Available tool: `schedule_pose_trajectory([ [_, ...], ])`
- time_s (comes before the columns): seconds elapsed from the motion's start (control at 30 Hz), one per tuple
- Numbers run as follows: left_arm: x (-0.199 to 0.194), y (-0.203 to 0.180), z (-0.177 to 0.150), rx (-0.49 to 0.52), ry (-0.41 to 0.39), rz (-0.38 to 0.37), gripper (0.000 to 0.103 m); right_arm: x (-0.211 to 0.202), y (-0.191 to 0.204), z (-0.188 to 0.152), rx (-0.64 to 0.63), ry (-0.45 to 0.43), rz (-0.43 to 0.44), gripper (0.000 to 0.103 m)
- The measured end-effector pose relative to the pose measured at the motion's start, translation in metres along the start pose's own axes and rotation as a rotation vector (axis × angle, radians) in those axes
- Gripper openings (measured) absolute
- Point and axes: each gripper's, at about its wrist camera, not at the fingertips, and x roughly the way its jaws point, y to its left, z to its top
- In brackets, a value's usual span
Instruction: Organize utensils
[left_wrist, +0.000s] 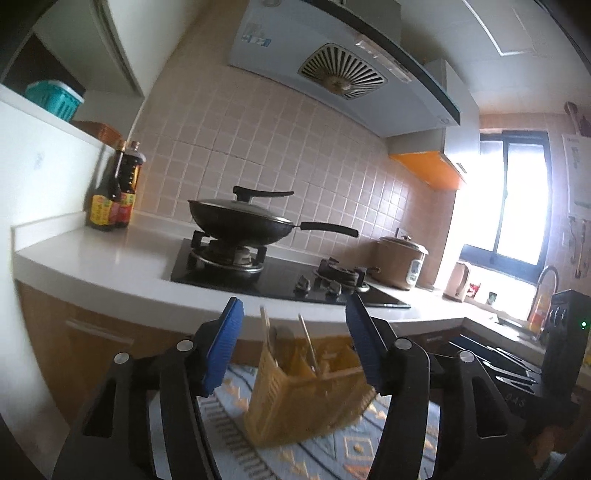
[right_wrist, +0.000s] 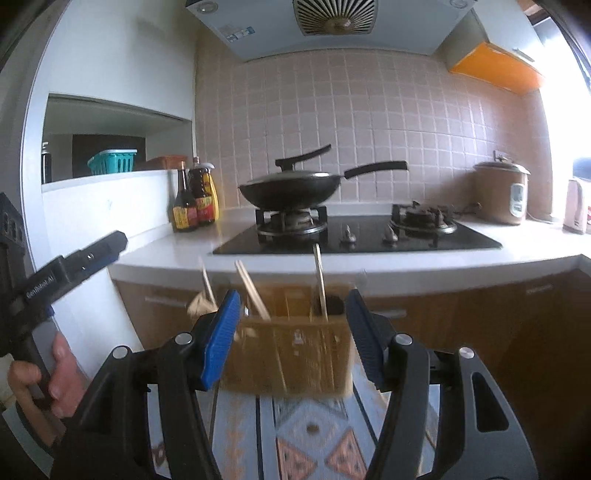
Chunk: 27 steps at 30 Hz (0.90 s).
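A yellow slotted utensil caddy (left_wrist: 306, 398) stands on a patterned cloth (left_wrist: 332, 454), blurred, with wooden chopsticks (left_wrist: 308, 343) and a dark utensil sticking up from it. My left gripper (left_wrist: 295, 301) is open, and the caddy stands ahead of its blue pads (left_wrist: 221, 350) without touching them. In the right wrist view the same caddy (right_wrist: 291, 354) fills the gap ahead of my open right gripper (right_wrist: 293, 293), with chopsticks (right_wrist: 253, 291) leaning in its compartments. No pad presses on it. The left gripper (right_wrist: 88, 254) also shows at the left, held by a hand (right_wrist: 55, 373).
Behind the caddy runs a white counter (right_wrist: 177, 251) with a black gas hob (right_wrist: 369, 236), a lidded wok (right_wrist: 291, 188), sauce bottles (right_wrist: 194, 203) and a rice cooker (right_wrist: 504, 194). Several metal utensils (left_wrist: 509, 365) lie on a dark surface at the right. Wooden cabinet fronts (right_wrist: 480, 314) stand below.
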Motion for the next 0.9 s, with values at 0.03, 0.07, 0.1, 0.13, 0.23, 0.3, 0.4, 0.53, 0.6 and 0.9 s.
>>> schedule_pose_trajectory([
  [0.03,-0.008,-0.005,-0.004,0.009,0.000,0.004,0.062,-0.009,0.000,-0.007,0.006,0.006,-0.008,0.056],
  [0.07,-0.015,-0.010,-0.008,0.016,0.003,0.008,0.066,-0.014,0.000,-0.012,0.008,0.011,-0.016,0.056],
  [0.1,-0.021,-0.015,-0.012,0.021,0.003,0.014,0.069,-0.020,0.001,-0.017,0.008,0.015,-0.023,0.056],
  [0.13,-0.027,-0.019,-0.017,0.026,0.002,0.021,0.070,-0.023,0.001,-0.021,0.010,0.017,-0.028,0.056],
  [0.23,-0.042,-0.030,-0.029,0.034,-0.003,0.059,0.080,-0.035,0.001,-0.033,0.028,0.028,-0.045,0.061],
  [0.3,-0.051,-0.034,-0.040,0.032,0.002,0.091,0.084,-0.043,0.000,-0.043,0.040,0.022,-0.072,0.071],
  [0.4,-0.058,-0.039,-0.057,0.048,0.014,0.151,0.086,-0.057,0.002,-0.063,0.056,0.008,-0.134,0.083],
  [0.53,-0.061,-0.042,-0.078,0.069,0.037,0.215,0.087,-0.066,0.003,-0.081,0.074,-0.011,-0.204,0.087],
  [0.6,-0.061,-0.042,-0.087,0.076,0.045,0.243,0.087,-0.071,0.005,-0.088,0.072,-0.018,-0.232,0.088],
  [0.9,-0.061,-0.042,-0.110,0.131,0.046,0.314,0.087,-0.075,0.001,-0.107,0.072,-0.031,-0.291,0.091],
])
